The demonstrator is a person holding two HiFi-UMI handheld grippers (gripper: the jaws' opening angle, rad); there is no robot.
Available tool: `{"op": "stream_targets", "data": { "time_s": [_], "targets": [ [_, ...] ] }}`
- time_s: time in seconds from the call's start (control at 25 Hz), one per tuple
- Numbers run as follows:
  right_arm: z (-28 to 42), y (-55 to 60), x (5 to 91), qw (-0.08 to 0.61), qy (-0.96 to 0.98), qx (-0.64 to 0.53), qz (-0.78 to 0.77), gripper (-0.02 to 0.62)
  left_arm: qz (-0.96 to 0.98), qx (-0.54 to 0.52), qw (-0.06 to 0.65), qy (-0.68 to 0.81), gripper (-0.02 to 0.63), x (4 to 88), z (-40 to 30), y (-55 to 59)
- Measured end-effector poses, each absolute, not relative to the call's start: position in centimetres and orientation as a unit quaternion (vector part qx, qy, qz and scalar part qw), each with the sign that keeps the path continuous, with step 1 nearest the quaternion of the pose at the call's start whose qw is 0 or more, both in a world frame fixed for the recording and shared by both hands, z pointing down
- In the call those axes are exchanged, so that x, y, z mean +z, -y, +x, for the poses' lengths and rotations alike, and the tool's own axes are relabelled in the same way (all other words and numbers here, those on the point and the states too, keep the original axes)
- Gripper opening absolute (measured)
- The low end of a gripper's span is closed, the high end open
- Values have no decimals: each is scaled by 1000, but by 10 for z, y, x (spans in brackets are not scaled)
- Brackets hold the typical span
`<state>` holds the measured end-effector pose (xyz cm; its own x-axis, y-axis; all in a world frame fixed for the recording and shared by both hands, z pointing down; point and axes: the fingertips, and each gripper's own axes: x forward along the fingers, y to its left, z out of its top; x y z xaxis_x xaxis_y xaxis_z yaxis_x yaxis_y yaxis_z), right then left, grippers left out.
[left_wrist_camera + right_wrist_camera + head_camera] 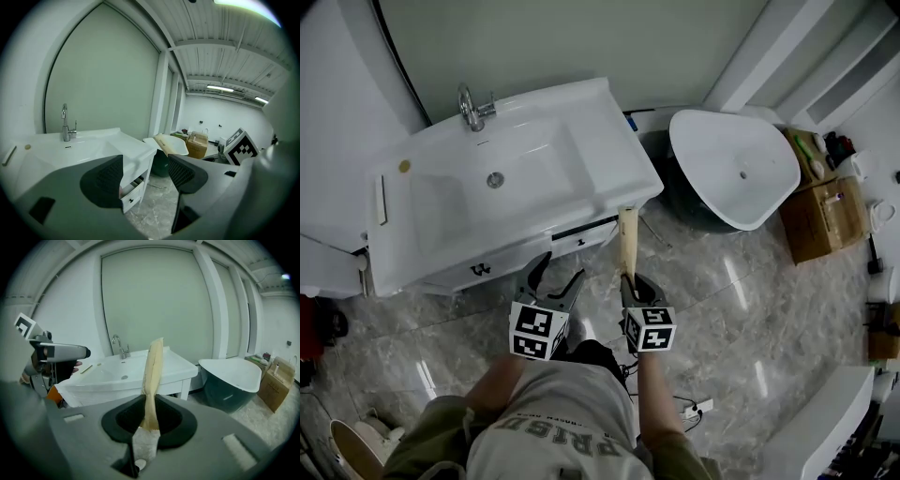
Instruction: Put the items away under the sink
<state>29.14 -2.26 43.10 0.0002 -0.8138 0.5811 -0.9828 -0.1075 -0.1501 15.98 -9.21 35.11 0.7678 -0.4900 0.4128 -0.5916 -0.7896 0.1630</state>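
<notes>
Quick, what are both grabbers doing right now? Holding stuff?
Left gripper: open, nothing between its jaws.
Right gripper: shut on a flat beige tube.

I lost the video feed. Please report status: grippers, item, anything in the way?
Left gripper open, empty. Right gripper shut on cream tube. Drawer under sink ajar; nothing seen in the way.

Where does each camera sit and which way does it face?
Head view: on the head, steeply down on sink, left gripper, right gripper, torso.
Left gripper view: on that gripper, along open, empty jaws toward the sink.
Right gripper view: on that gripper, along jaws shut on a cream packet.
Shared: all show sink and tub.
</notes>
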Motion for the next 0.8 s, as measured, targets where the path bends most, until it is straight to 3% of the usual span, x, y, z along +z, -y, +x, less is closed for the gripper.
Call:
{"op": "stream_targets", "data": {
  "time_s": [0.8],
  "targets": [
    [368,8,495,237,761,294,527,66,862,169,179,444,290,365,243,20]
  ]
}}
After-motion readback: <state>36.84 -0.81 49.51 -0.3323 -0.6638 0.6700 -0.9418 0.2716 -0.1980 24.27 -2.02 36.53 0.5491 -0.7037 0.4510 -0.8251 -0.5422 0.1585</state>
